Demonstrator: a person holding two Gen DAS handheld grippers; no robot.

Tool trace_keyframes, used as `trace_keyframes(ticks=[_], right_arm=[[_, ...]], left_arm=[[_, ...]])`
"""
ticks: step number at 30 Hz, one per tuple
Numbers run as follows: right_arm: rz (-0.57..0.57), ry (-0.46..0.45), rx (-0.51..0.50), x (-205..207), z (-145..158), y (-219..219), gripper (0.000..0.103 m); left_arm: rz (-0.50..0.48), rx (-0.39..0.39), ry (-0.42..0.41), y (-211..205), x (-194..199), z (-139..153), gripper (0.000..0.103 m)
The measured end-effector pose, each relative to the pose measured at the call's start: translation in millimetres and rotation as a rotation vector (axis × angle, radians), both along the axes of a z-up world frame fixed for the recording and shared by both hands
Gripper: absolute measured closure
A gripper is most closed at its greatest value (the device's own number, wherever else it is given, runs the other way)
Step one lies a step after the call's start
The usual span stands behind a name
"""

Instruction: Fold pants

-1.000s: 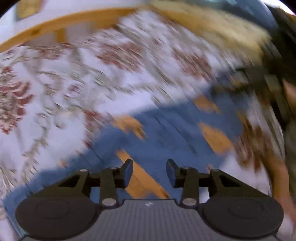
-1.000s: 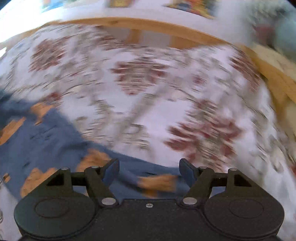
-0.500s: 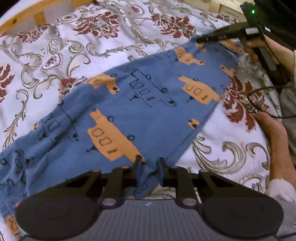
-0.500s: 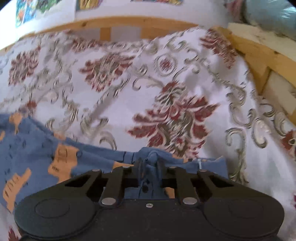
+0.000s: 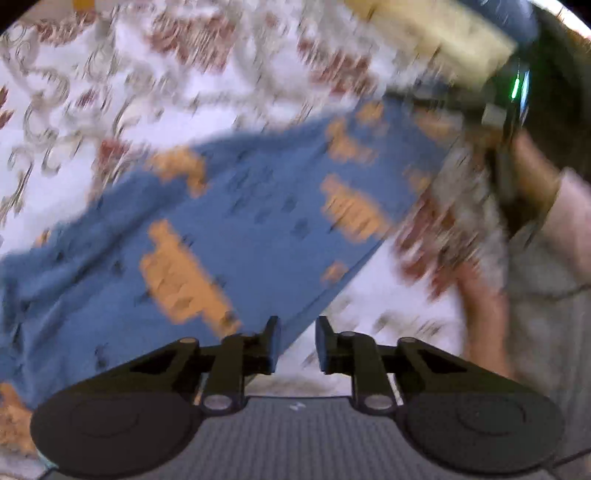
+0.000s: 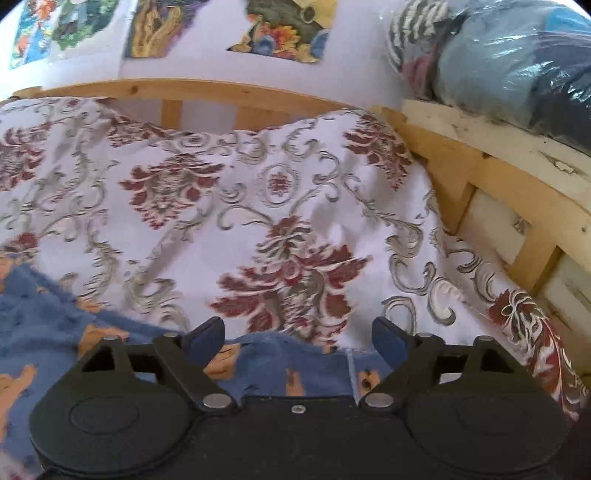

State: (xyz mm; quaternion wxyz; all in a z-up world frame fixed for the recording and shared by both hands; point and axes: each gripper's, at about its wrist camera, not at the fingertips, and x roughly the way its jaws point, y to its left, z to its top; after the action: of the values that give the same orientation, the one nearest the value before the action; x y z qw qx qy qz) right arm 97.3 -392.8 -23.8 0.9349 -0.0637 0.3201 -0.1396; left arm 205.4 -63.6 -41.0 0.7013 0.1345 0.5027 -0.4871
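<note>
Blue pants [image 5: 229,229]: left view, blurred, spread on the floral bedspread [image 5: 110,92] from 8 o'clock up to 1 o'clock.
Left gripper [image 5: 295,341]: jaws slightly apart, gripping nothing, over the pants' edge at 6 o'clock.
Right view pants [image 6: 40,332]: at 8 o'clock, reaching under the gripper.
Right gripper [image 6: 297,338]: jaws wide apart, empty, above the pants' edge.
Bed frame [image 6: 461,173]: wooden, 2 o'clock.

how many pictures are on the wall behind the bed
3 show in the right wrist view: one top left, one left of centre, one at centre top. All are cropped by the frame; more may lie outside it.
</note>
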Motion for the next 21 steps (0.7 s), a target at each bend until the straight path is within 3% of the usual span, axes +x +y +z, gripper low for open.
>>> trace_keyframes(ticks=[2,3,7,9,12,15,16,19,21], right_arm=[[-0.018,0.042,0.09,-3,4,5,0.016],[-0.029,0.07,0.147,-7,6,11,0.018],[-0.038,0.114,0.285,-40,8,44,0.02],[-0.007,0.144,0.281,-51,3,63,0.025],[0.017,0.173,0.203,-51,-4,78,0.032],[-0.028,0.241,0.31,-45,-20,60,0.032],[-0.053,0.273,0.37,-44,-28,51,0.032],[-0.128,0.208,0.489,-56,-21,30,0.034],[-0.216,0.128,0.538,-72,-11,17,0.033]], left_arm=[[-0.023,-0.056,-0.033,-13,1,13,0.049],[-0.041,-0.075,-0.059,-24,3,19,0.045],[-0.05,-0.098,-0.16,-90,18,27,0.048],[-0.022,-0.086,-0.175,-127,33,20,0.059],[-0.028,-0.033,-0.204,-182,48,2,0.068],[-0.05,0.133,-0.262,-223,51,-30,0.079],[-0.065,0.2,-0.307,-231,48,-41,0.08],[-0.054,0.208,-0.347,-231,42,-45,0.079],[-0.008,0.21,-0.359,-227,39,-39,0.068]])
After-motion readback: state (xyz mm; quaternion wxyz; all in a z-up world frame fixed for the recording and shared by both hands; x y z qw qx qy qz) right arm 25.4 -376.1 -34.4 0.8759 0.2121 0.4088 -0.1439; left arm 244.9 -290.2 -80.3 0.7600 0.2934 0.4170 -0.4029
